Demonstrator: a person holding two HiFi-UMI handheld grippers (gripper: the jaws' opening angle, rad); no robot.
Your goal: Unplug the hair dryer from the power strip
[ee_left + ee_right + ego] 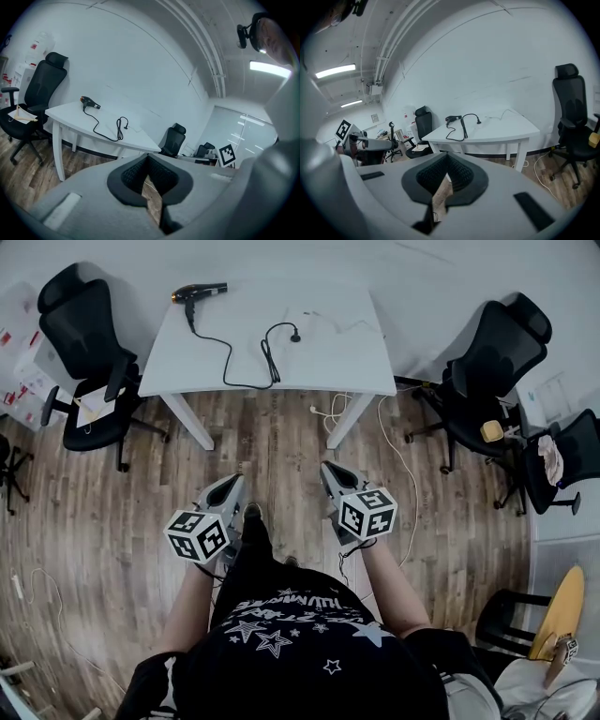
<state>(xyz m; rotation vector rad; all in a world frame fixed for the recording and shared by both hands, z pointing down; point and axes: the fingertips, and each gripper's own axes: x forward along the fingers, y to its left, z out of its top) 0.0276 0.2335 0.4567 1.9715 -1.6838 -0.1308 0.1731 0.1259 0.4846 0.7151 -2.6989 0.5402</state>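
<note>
left gripper, right gripper: both closed, empty

Left gripper: held low before the body, jaws together, nothing between.
Right gripper: level beside it, jaws together, empty.
Forearms: bare, reaching forward.

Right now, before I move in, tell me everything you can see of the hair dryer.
The hair dryer is black with a gold tip at its left end in the head view. It lies on its side at the far left corner of the white table, handle pointing towards the person. Its black cord trails from the handle across the tabletop, with a folded stretch midway. The plug lies loose on the table, in no socket. Only the table touches it.
</note>
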